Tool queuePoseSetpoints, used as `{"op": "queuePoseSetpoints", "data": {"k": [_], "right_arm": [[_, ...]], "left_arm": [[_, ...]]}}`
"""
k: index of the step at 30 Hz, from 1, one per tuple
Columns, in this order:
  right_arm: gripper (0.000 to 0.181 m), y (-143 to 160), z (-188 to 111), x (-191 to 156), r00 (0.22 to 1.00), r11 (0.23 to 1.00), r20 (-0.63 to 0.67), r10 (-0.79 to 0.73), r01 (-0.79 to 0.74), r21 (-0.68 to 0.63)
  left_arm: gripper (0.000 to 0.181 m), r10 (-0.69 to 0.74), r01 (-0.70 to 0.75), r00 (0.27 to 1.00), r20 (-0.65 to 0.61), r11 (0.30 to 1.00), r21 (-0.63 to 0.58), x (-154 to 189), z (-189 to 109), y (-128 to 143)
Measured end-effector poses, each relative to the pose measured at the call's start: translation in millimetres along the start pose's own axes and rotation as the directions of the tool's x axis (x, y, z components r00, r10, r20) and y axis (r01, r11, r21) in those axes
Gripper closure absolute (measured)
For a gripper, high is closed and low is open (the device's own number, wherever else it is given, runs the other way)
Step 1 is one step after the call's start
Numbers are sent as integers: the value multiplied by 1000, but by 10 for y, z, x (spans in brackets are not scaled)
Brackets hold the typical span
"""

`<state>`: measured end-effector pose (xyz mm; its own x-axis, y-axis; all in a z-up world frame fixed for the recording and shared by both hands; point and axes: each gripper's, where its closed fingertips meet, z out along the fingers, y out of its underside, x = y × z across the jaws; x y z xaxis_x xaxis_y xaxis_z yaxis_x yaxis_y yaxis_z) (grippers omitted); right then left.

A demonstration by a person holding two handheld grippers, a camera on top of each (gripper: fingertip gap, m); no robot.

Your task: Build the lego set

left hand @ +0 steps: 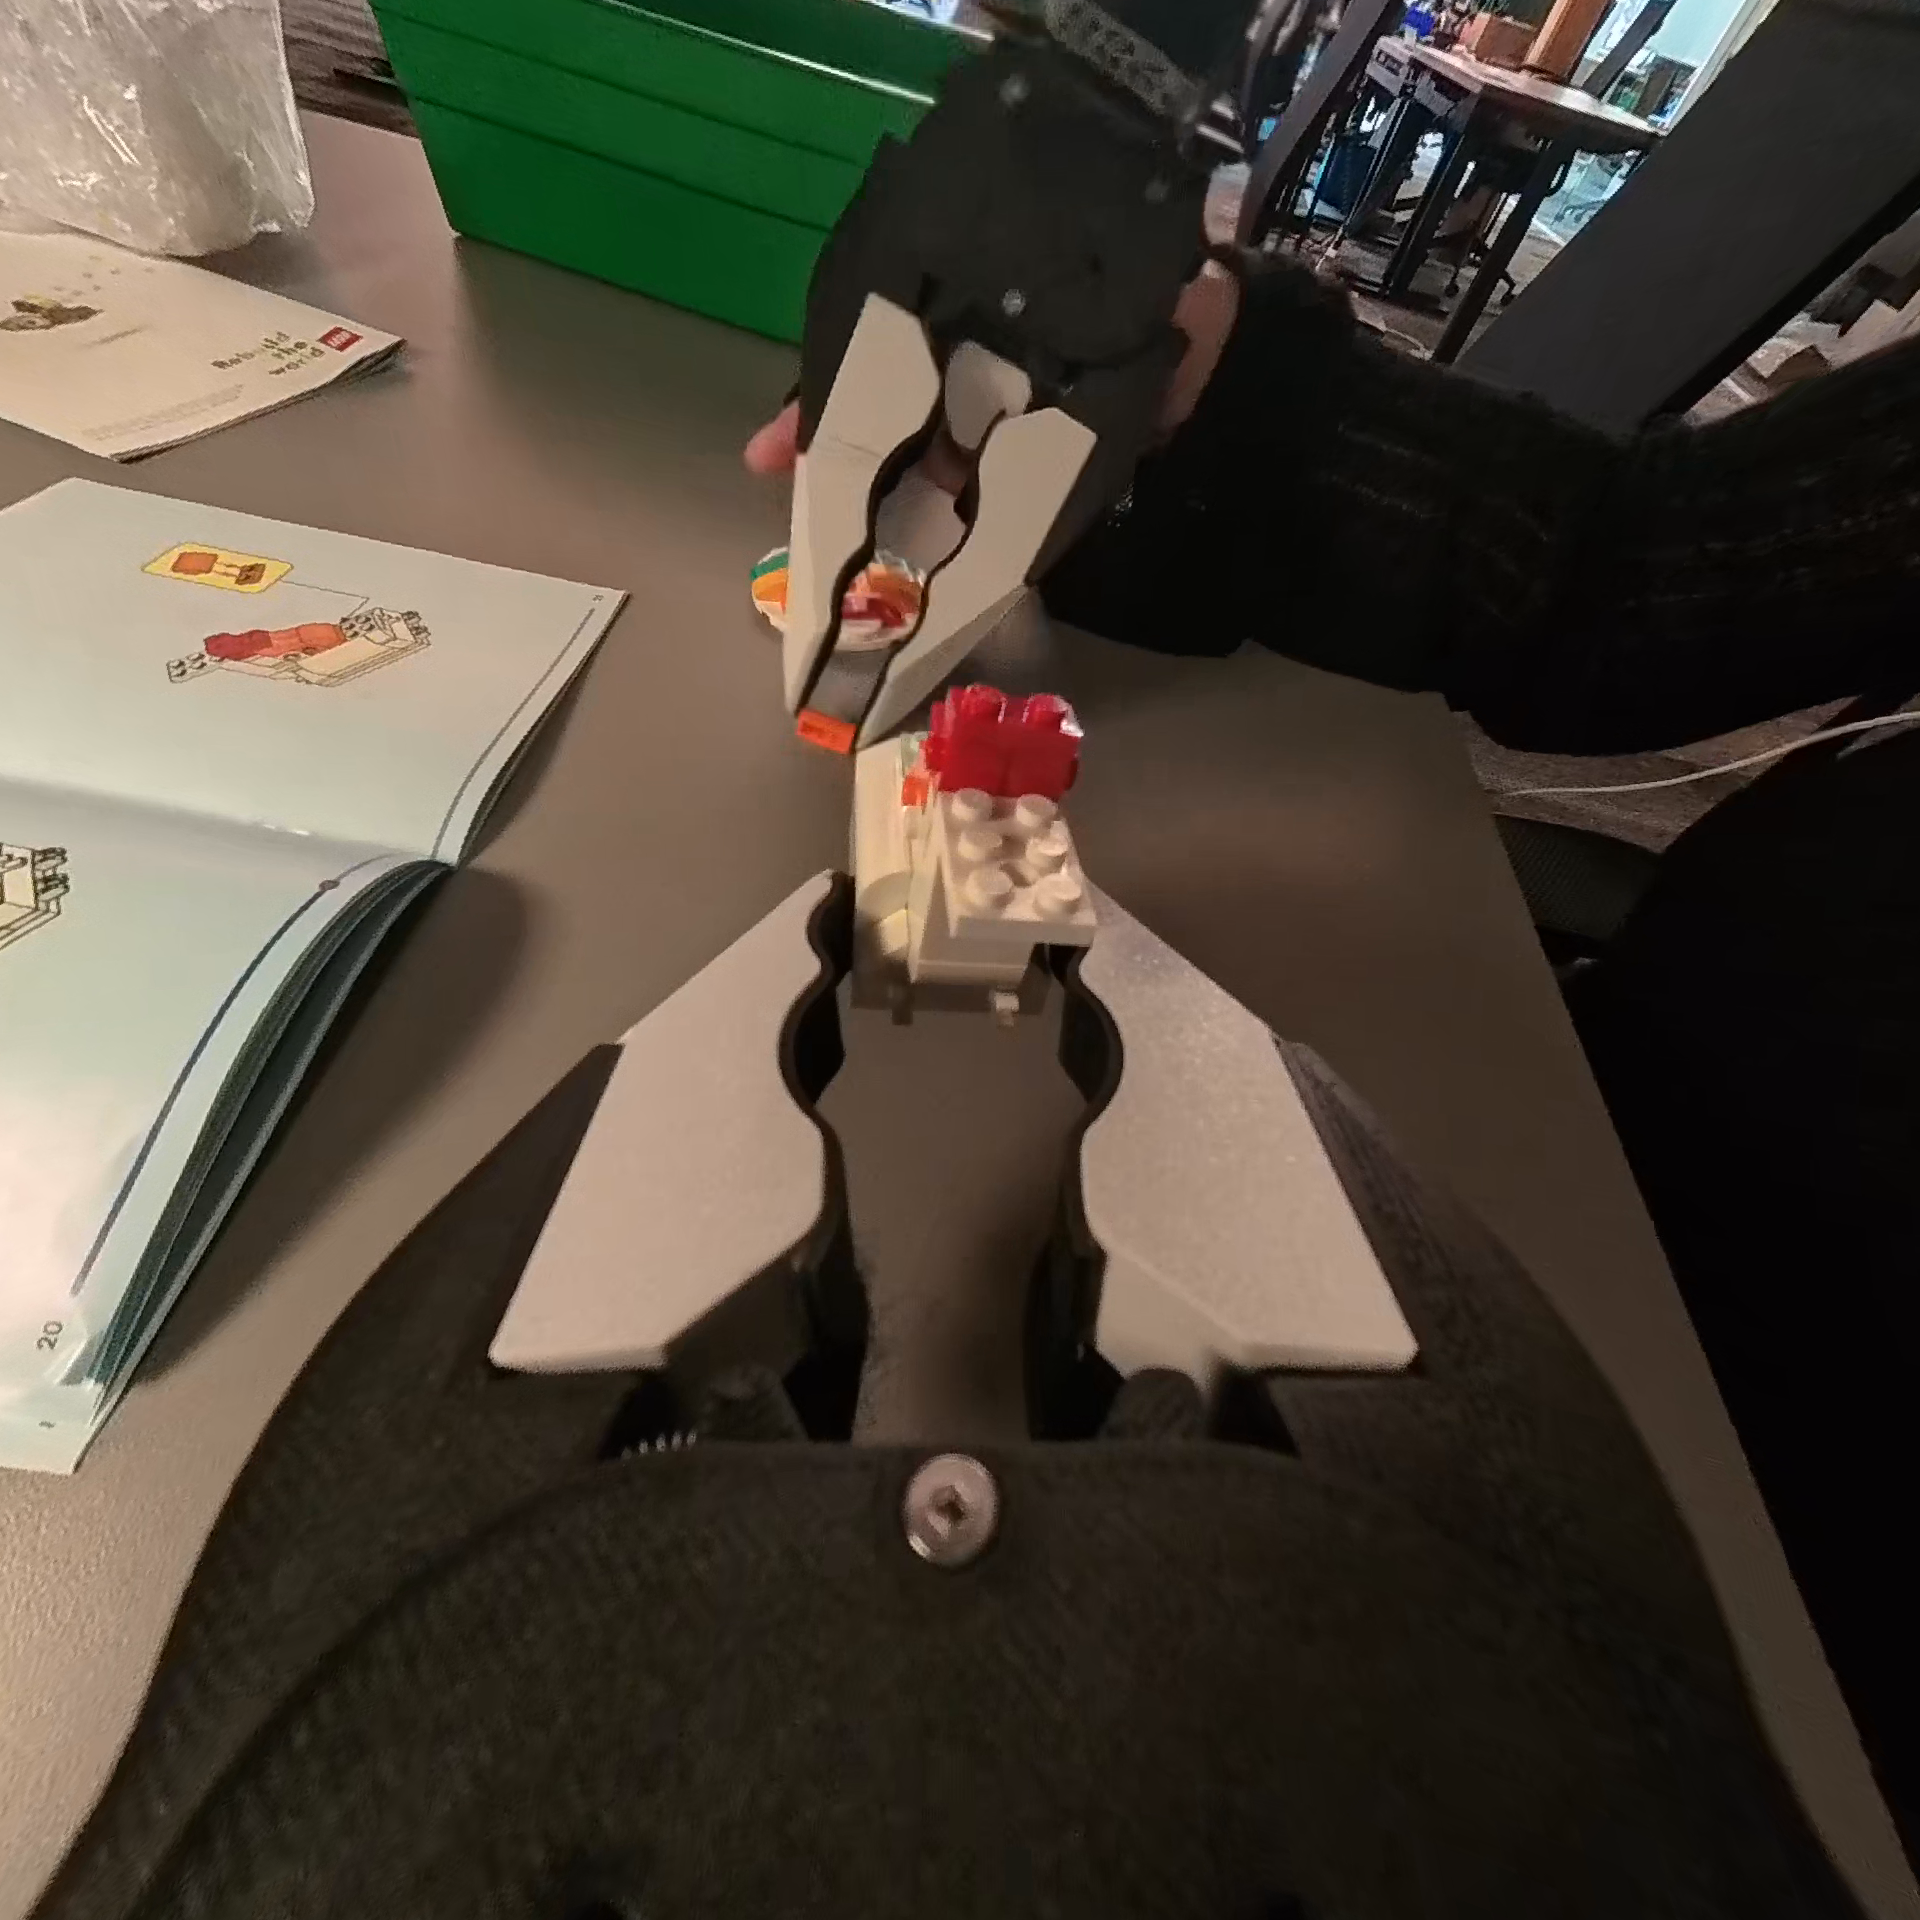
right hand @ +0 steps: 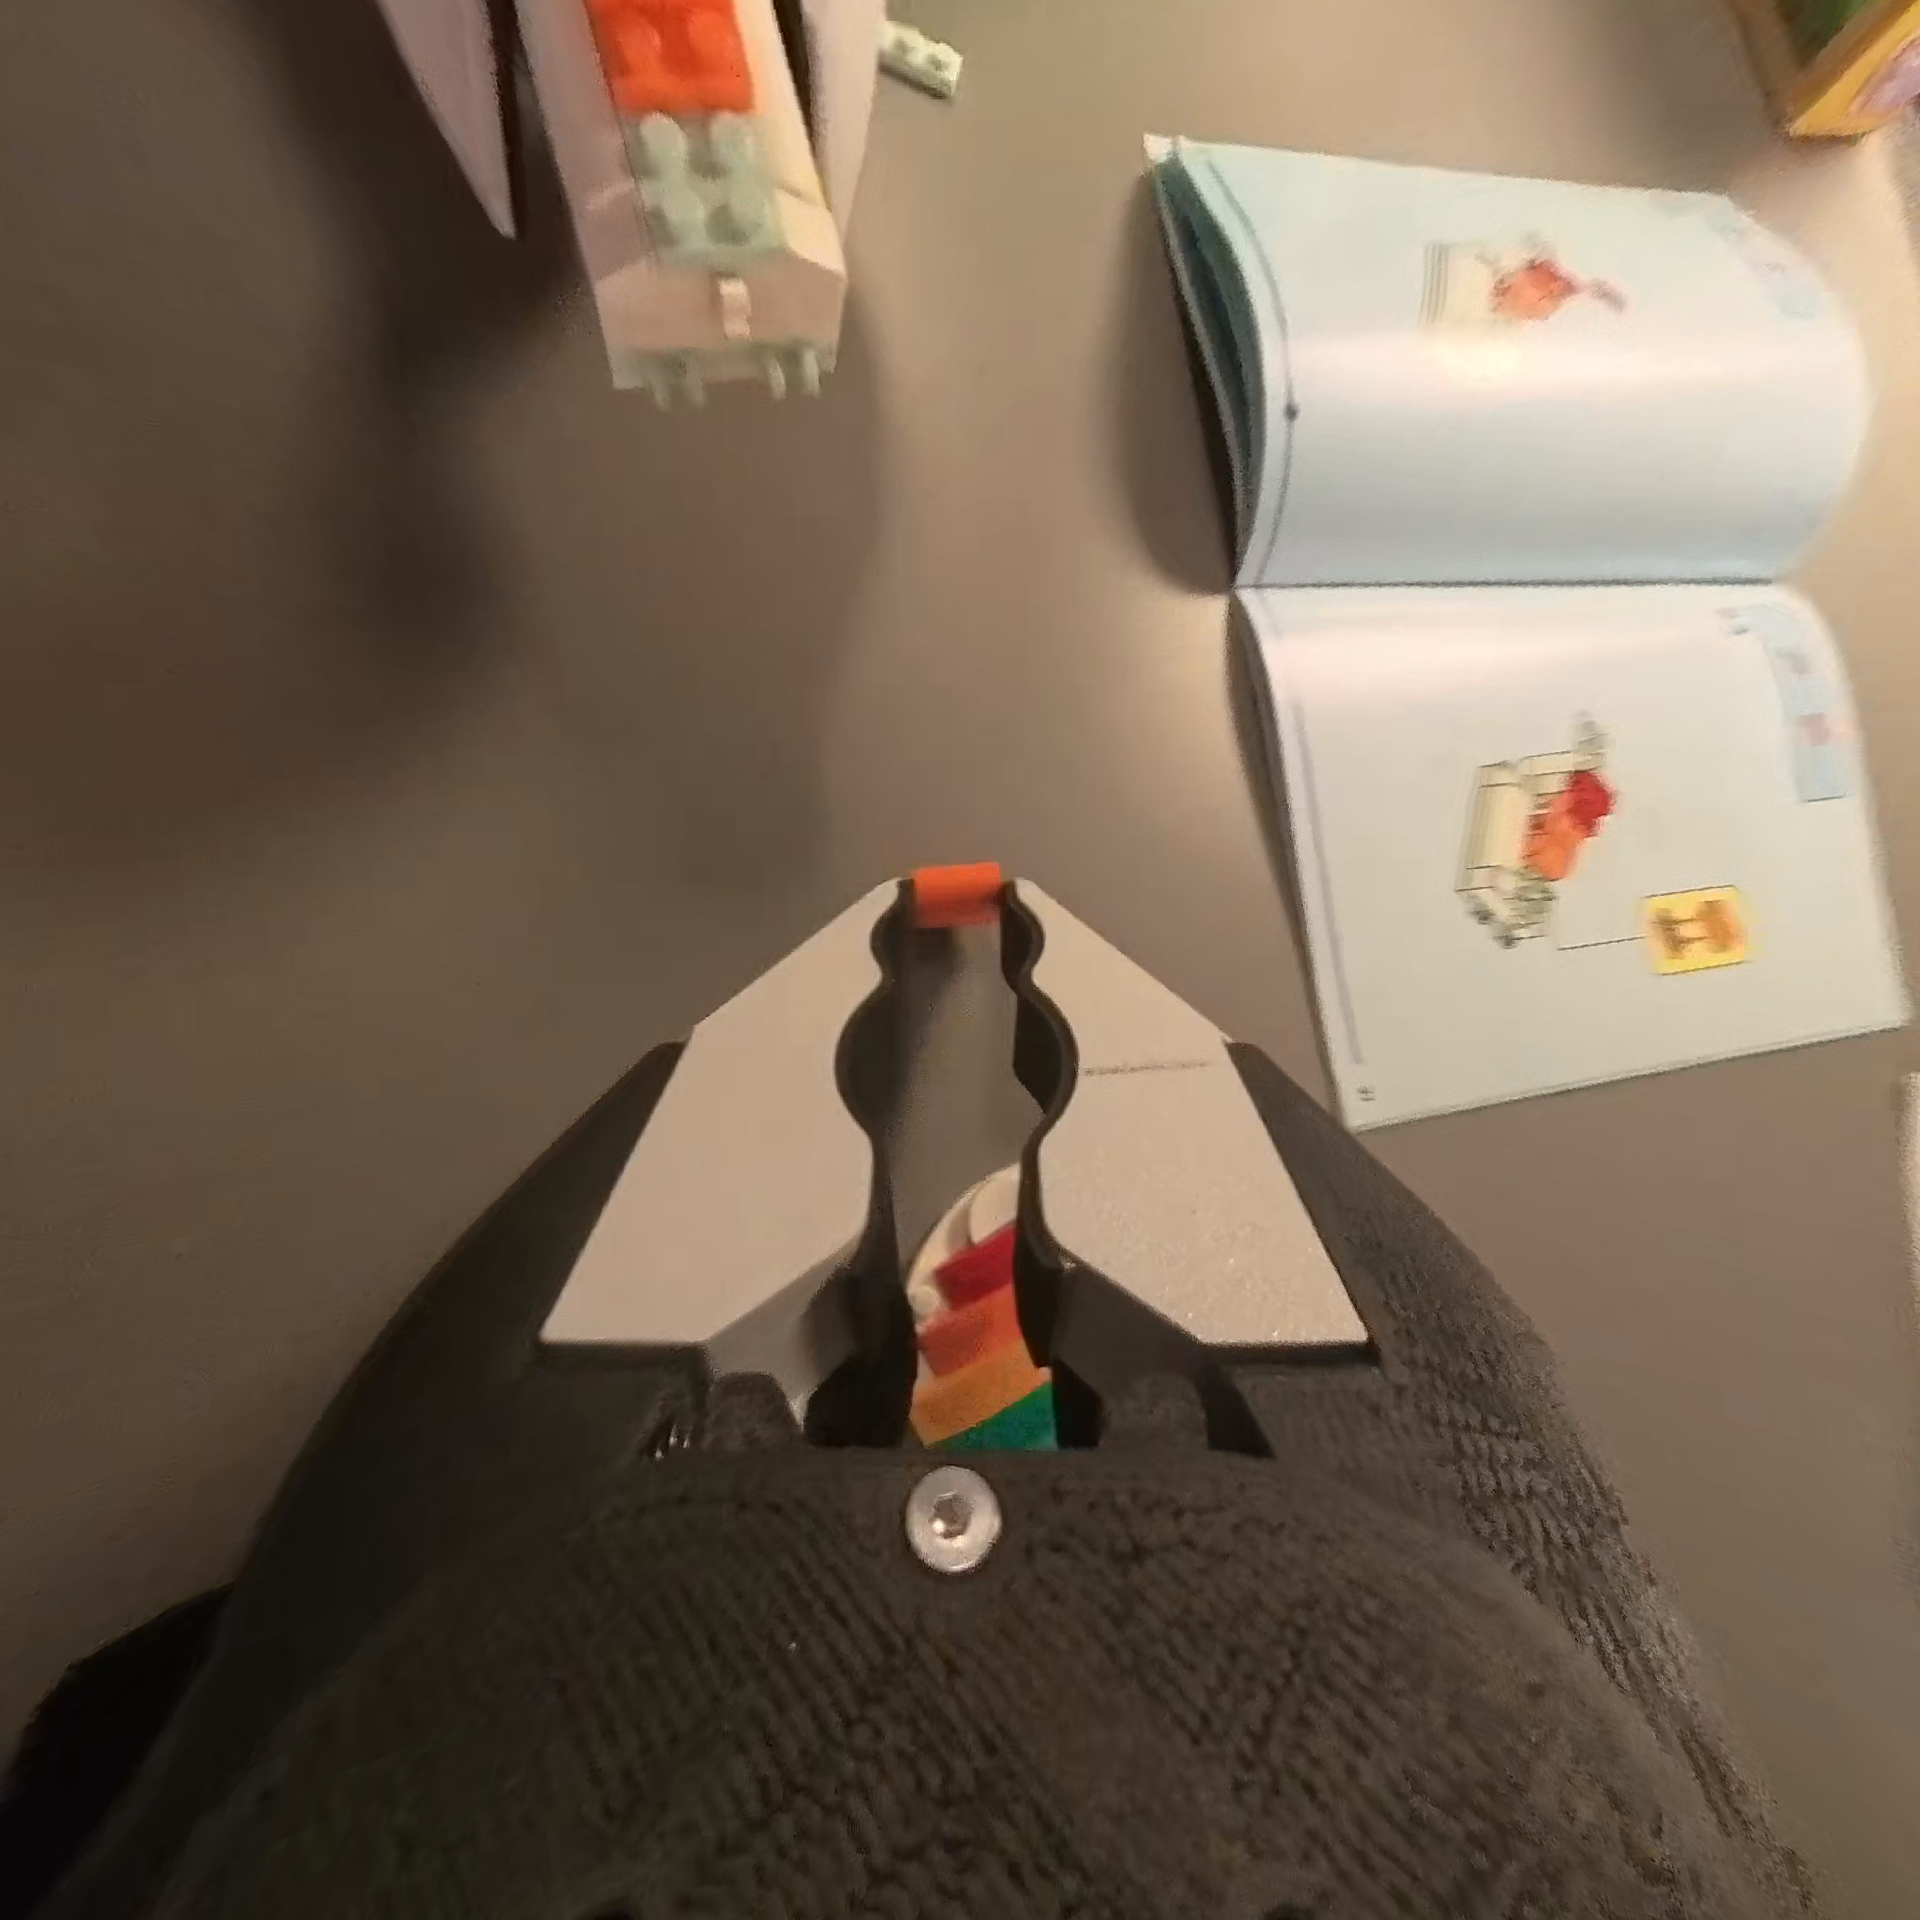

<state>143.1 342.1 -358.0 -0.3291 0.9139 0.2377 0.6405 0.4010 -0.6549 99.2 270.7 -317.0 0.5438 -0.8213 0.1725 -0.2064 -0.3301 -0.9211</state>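
My left gripper (left hand: 951,935) is shut on the near end of a white lego assembly (left hand: 977,883) and holds it over the grey table (left hand: 623,499). Clear red bricks (left hand: 1003,743) sit on its far end. My right gripper (right hand: 951,904) is shut on a small orange piece (right hand: 951,896). In the left wrist view the right gripper (left hand: 842,717) points down, with the orange piece (left hand: 826,730) just left of the red bricks. In the right wrist view the assembly (right hand: 717,239) shows at the top left, apart from the orange piece.
An open instruction booklet (left hand: 208,831) lies left, also in the right wrist view (right hand: 1558,623). A second booklet (left hand: 156,343), a plastic bag (left hand: 145,114) and green boxes (left hand: 644,156) are behind. A round dish of coloured pieces (left hand: 873,608) lies under the right gripper. A small pale plate (right hand: 920,62) lies loose. The tips of one gripper are about 10 cm away from the tips of the other.
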Motion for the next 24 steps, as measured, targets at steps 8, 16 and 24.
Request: {"op": "queuePoseSetpoints", "data": {"k": [8, 16, 24], "right_arm": [[167, -22, -91, 72, 624, 583, -89, -776, 657, -479], [167, -32, -38, -226, -354, -458, 304, -884, 786, -415], [166, 2, 8, -340, -494, -604, 381, -781, 754, -260]], "left_arm": [[145, 22, -22, 999, 29, 1000, 14, 3, -7, -41], [145, 22, -24, 999, 45, 999, 30, -22, -32, -73], [145, 5, -6, 999, 33, 1000, 25, -29, -16, -50]]}}
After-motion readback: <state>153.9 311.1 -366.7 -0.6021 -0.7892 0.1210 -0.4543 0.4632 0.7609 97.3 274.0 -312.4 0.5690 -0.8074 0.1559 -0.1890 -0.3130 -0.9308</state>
